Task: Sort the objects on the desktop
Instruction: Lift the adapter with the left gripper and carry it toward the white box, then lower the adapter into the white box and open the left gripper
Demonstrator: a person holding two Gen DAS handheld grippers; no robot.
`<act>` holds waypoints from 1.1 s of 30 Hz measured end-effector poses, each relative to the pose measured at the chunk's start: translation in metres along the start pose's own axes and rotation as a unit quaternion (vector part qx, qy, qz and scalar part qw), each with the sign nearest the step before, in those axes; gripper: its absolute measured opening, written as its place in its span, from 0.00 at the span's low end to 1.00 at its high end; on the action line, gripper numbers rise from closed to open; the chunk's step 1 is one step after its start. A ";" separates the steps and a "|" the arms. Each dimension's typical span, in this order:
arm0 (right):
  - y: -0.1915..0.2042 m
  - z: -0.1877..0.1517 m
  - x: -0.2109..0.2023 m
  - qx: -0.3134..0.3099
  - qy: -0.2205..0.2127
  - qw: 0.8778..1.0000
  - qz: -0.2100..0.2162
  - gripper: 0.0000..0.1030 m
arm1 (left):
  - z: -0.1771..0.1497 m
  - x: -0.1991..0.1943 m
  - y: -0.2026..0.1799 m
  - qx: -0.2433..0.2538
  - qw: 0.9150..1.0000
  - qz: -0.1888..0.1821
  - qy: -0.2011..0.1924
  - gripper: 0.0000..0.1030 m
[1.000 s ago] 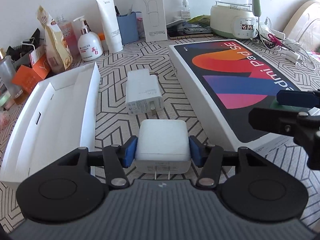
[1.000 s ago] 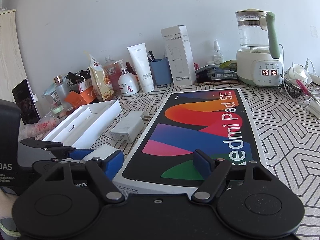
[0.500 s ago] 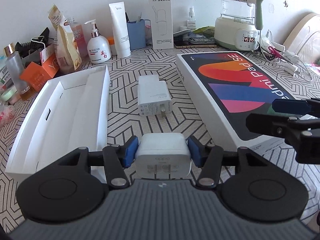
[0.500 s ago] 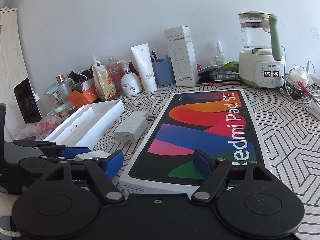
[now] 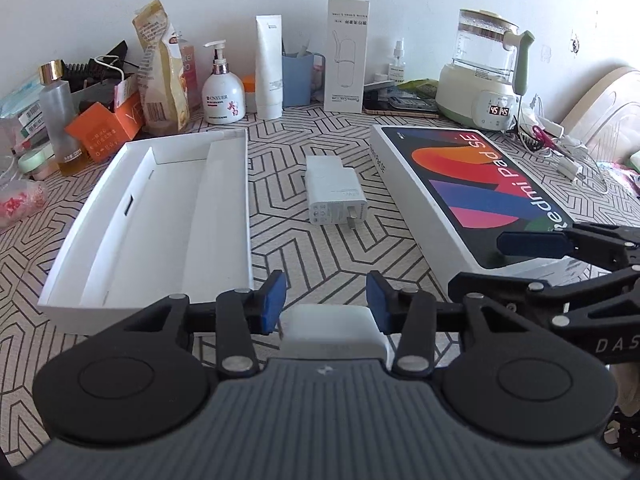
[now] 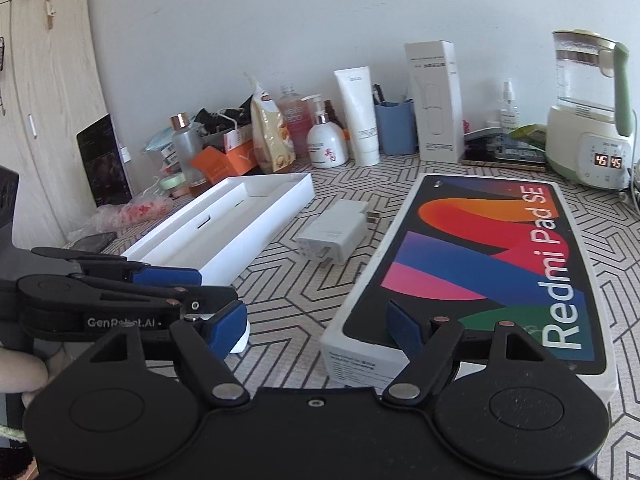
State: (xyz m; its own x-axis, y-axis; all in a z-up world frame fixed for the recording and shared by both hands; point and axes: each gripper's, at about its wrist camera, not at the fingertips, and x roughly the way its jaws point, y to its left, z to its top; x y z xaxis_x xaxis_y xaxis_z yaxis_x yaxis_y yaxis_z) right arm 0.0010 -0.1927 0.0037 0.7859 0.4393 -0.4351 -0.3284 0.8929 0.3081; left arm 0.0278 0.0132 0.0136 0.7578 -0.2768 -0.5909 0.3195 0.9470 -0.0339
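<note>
My left gripper (image 5: pixel 326 298) is open. A white charger (image 5: pixel 334 332) lies on the table just below and behind its blue pads, free of them. A second white charger (image 5: pixel 334 196) lies further ahead between the empty white tray (image 5: pixel 224 208) and the Redmi Pad SE box (image 5: pixel 480 192). My right gripper (image 6: pixel 316 330) is open and empty, hovering over the near corner of the box (image 6: pixel 480 264). The left gripper (image 6: pixel 168 280) shows at the left of the right wrist view. The second charger (image 6: pixel 334 236) and the tray (image 6: pixel 224 224) show there too.
Bottles, a tube, a blue cup, a snack bag and an orange box (image 5: pixel 104 128) line the back wall. A kettle (image 5: pixel 484 76) stands at the back right with cables and scissors (image 5: pixel 540 136) beside it. A dark tablet (image 6: pixel 106 164) leans at the far left.
My left gripper has opened and let go of the white charger, which now lies on the table. It has pulled back and risen. The right gripper has pulled back slightly.
</note>
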 end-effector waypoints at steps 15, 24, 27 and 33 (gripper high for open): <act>0.064 -0.007 0.039 -0.108 0.058 0.990 0.076 0.78 | -0.011 -0.032 0.059 -0.076 0.997 -0.025 -0.002 0.57; 0.086 -0.006 0.068 -0.136 0.113 0.980 0.097 0.77 | -0.024 -0.031 0.101 -0.118 0.993 -0.018 -0.015 0.59; 0.095 -0.011 0.076 -0.154 0.104 0.980 0.074 0.76 | -0.028 -0.024 0.111 -0.129 0.991 -0.020 -0.009 0.60; 0.093 -0.007 0.077 -0.134 0.101 0.984 0.053 0.74 | -0.030 -0.025 0.123 -0.132 0.991 -0.031 -0.021 0.60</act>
State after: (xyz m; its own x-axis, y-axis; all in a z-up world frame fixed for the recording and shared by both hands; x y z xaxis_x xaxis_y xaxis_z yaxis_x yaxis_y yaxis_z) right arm 0.0272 -0.0749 -0.0069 0.6280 0.5188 -0.5800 -0.5515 0.8226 0.1386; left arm 0.0312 0.1415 0.0002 0.7663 -0.3367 -0.5472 0.2098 0.9361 -0.2822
